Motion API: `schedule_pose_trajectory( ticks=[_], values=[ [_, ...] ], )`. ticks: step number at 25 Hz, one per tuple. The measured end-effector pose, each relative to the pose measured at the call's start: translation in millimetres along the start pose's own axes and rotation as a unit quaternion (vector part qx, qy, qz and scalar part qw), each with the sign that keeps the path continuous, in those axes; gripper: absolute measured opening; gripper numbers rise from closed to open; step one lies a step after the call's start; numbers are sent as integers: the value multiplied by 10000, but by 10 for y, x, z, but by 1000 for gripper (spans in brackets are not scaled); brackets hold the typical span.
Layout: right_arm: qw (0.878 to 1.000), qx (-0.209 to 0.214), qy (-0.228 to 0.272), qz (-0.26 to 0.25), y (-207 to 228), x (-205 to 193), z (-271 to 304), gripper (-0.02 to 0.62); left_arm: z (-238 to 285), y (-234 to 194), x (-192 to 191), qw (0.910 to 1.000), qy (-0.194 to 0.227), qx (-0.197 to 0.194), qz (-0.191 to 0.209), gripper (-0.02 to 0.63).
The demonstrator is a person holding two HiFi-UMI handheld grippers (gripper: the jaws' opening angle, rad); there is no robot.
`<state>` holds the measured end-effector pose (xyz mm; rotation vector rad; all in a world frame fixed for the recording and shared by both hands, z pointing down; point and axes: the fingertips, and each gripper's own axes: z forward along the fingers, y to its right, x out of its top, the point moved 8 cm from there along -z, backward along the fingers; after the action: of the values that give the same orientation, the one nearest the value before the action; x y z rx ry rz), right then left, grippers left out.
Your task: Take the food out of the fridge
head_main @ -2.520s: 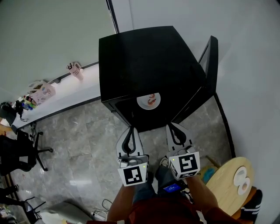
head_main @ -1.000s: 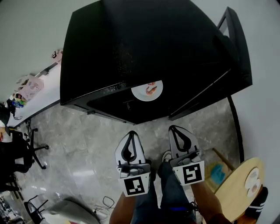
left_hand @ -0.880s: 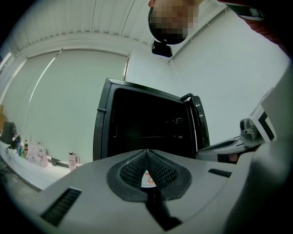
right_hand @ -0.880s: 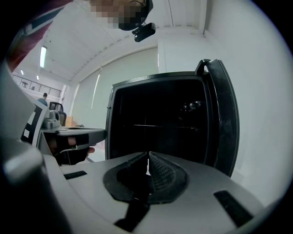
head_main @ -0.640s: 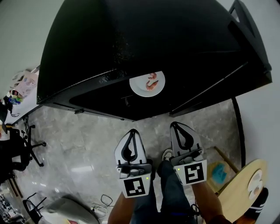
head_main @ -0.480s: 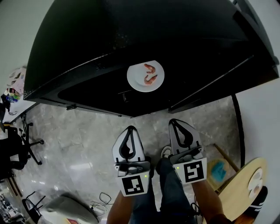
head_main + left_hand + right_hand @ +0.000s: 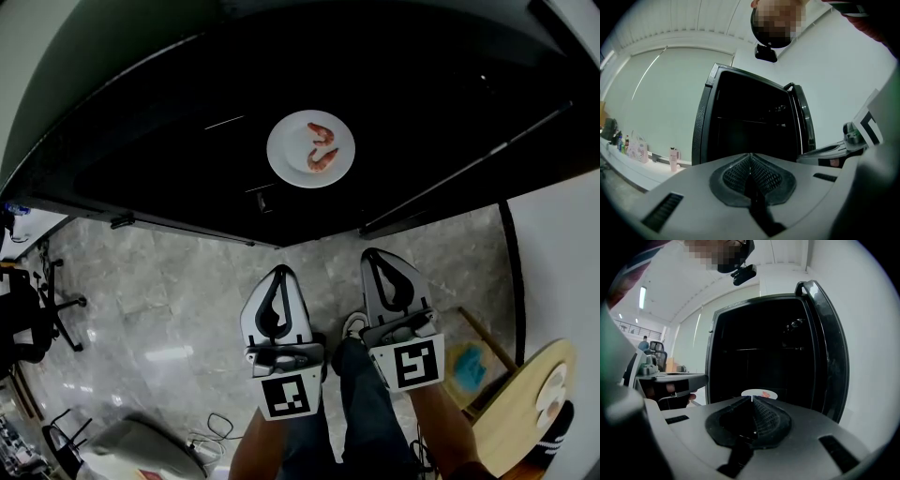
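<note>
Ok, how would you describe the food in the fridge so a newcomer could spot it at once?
Find the black fridge with its door swung open to the right. Inside it sits a round white plate, and on the plate lie two curled pink-orange shrimp. They are the only brightly coloured thing in the dark interior.
</note>
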<state>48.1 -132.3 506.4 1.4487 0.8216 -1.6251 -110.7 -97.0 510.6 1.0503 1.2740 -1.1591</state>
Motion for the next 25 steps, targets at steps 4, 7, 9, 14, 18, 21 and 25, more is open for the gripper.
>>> schedule_pose_trajectory(
  ticks=[4,7,9,14,18,21,25],
  values=[
    [9998,82,-134,-156,-2,-164,36,23,35,-23,-111,10000,30,26,-27,12],
    [10000,4,-5,1,-28,-199,91,23,48,-39,-177,10000,30,6,2,14],
    [10000,-1,-20,21,-40,-237,104,23,48,-53,-212,10000,20,-1,27,14],
    [9996,122,-163,-219,-44,-339,82,23,41,-78,-254,10000,37,24,40,14],
    [9995,145,-191,-211,-52,-346,68,23,21,-78,-248,10000,26,22,45,12],
    [9995,161,-226,-160,-48,-356,76,23,16,-86,-242,10000,38,22,55,12],
    [9997,142,-201,-4,-44,-365,123,23,18,-101,-255,10000,35,16,61,12]
  ],
)
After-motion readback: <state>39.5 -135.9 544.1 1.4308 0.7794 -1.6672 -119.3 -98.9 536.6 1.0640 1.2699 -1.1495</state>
